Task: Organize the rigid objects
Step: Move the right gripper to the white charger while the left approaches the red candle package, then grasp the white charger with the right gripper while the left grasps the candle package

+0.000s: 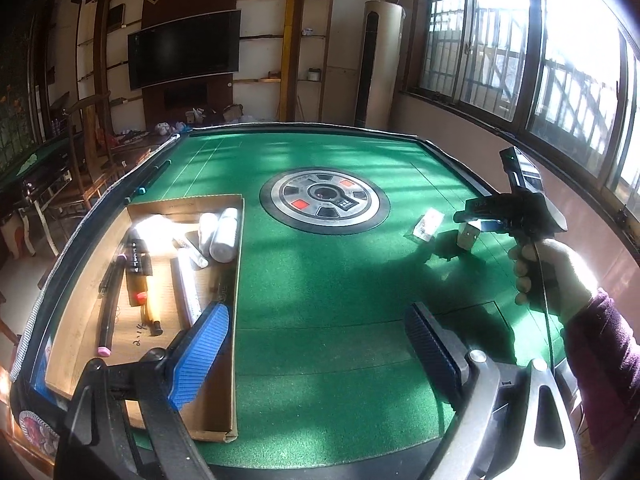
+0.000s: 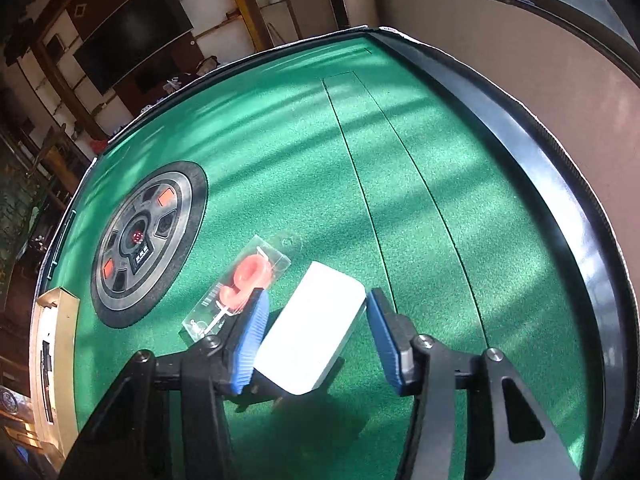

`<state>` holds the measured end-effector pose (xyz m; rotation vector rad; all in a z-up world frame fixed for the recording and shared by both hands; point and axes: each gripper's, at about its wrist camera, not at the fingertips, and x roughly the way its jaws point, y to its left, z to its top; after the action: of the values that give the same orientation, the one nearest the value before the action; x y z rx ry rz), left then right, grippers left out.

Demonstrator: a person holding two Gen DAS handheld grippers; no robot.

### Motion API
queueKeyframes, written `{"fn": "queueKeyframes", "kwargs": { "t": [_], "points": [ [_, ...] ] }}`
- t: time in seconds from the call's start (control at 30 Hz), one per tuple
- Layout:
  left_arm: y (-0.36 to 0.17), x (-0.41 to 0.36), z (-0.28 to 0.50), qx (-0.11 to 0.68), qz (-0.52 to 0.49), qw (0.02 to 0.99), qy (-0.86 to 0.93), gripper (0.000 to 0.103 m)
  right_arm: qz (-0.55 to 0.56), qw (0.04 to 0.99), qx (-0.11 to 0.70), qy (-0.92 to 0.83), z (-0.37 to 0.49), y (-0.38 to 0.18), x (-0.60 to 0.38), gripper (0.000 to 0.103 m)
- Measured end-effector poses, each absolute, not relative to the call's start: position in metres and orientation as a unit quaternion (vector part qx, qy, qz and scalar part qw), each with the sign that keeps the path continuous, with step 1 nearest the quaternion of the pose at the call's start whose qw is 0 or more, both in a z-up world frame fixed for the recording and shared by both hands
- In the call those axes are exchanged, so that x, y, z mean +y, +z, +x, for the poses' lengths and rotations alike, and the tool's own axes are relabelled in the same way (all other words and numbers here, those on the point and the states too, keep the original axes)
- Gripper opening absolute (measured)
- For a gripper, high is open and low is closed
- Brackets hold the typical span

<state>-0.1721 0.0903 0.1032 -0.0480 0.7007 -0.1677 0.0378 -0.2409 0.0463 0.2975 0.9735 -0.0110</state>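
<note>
A white rectangular box point(image 2: 312, 328) stands on the green felt table point(image 2: 400, 184) between the blue pads of my right gripper point(image 2: 316, 320). The left pad touches its side, while a sliver of gap shows at the right pad. Just to the left lies a clear packet with a red piece point(image 2: 240, 284) inside. In the left wrist view, my right gripper point(image 1: 480, 220) sits over the white box point(image 1: 467, 237), held by a gloved hand point(image 1: 552, 276). My left gripper point(image 1: 316, 344) hovers wide open and empty beside a cardboard tray point(image 1: 237, 280).
The cardboard tray holds several pens, markers and white tubes point(image 1: 224, 236). A round dial panel point(image 1: 324, 196) is set in the table's middle. A raised black rim point(image 2: 520, 152) borders the table, with a wall and windows beyond it on the right.
</note>
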Motion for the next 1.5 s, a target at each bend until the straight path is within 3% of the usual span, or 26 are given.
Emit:
{"fn": "queueKeyframes", "kwargs": {
  "t": [0.07,0.2,0.53,0.77,0.87,0.93,0.97,1.0,1.27,1.5],
  "points": [
    [0.102,0.083,-0.160,0.357,-0.030,0.928,-0.106,0.092,0.143,0.881,0.450,-0.012,0.022,0.047,-0.241,0.028],
    [0.101,0.054,-0.121,0.388,-0.039,0.908,-0.153,0.092,0.156,0.890,0.427,-0.023,-0.003,0.044,-0.252,0.026],
    [0.063,-0.073,-0.014,0.407,0.089,0.887,-0.200,0.092,0.330,0.848,0.412,0.050,-0.010,0.023,-0.307,0.027],
    [0.026,-0.127,0.047,0.425,0.147,0.869,-0.203,0.091,0.329,0.839,0.430,0.053,-0.005,0.017,-0.300,0.027],
    [0.014,-0.137,0.053,0.441,0.159,0.856,-0.218,0.080,0.338,0.836,0.429,0.055,-0.005,0.015,-0.302,0.027],
    [0.016,-0.131,0.056,0.450,0.125,0.851,-0.241,0.045,0.338,0.836,0.429,0.054,-0.005,0.015,-0.301,0.027],
    [0.018,-0.130,0.056,0.454,0.115,0.850,-0.241,0.033,0.336,0.837,0.428,0.053,-0.004,0.015,-0.300,0.027],
    [0.019,-0.130,0.054,0.455,0.117,0.852,-0.232,0.028,0.331,0.839,0.428,0.052,-0.004,0.015,-0.300,0.027],
    [0.046,-0.072,0.021,0.444,0.014,0.869,-0.219,0.028,0.301,0.852,0.425,0.053,-0.005,0.017,-0.292,0.027],
    [0.105,0.034,-0.057,0.384,-0.077,0.898,-0.202,0.028,0.323,0.846,0.417,0.075,-0.005,0.013,-0.294,0.027]
  ]
}}
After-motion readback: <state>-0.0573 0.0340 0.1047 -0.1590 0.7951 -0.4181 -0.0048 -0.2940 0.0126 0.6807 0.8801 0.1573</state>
